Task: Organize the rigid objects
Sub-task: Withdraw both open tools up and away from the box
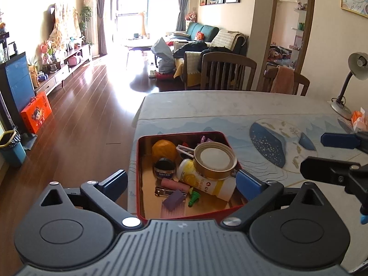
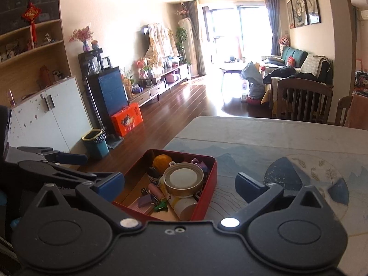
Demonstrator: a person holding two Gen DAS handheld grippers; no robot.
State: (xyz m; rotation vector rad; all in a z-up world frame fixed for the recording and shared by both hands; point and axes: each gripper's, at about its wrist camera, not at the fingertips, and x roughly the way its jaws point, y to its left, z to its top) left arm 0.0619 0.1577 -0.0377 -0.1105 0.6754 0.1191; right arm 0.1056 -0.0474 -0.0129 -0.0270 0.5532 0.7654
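I see both tools released: my left tool (image 1: 181, 181) and right tool (image 2: 179, 184) hover over the red tin (image 1: 137, 172) on the surface (image 1: 230, 105).

Red tin (image 1: 140, 174) of clutter — left hand-held gripper (image 1: 184, 182) spread wide above

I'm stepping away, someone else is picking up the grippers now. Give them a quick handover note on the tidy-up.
Left hand-held gripper: open, holding nothing, over the red tin's near end.
Right hand-held gripper: open, holding nothing, also facing the tin.
Red tin sits at the table corner, holding the gold can, yellow bottle, orange, pink cylinder, purple block and small bits.
Done: these items are in the tin.
Left: no loose rigid items visible on the mat; check outside the views.
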